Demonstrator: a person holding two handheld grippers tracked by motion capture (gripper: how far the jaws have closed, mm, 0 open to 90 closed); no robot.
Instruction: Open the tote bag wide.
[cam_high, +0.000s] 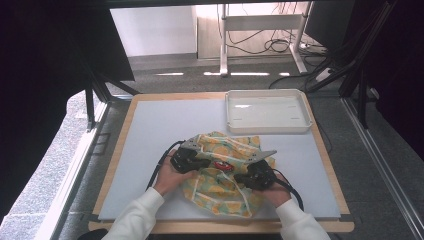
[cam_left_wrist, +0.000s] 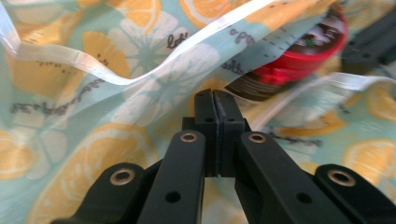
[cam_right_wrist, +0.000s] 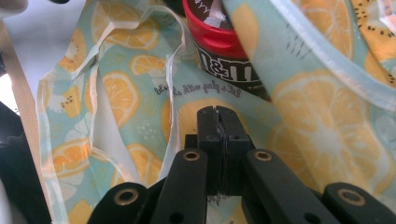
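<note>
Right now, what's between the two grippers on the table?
High view: a red-lidded container nestled in the lemon-print cloth, between the left gripper and the right gripper.

One fruit-print cloth (cam_high: 225, 175), one red-lidded tub (cam_right_wrist: 219, 42), one white tray (cam_high: 267, 111), two tongs.

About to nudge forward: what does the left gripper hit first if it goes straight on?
Probably the lemon-print fabric bag right ahead of the left gripper; the red-lidded candy tub sits beyond, off to one side. Depth is unclear.

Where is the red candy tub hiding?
In the high view the red candy tub lies near the table's front edge, tucked into the folds of the lemon-print bag, between the left gripper and the right gripper.
</note>
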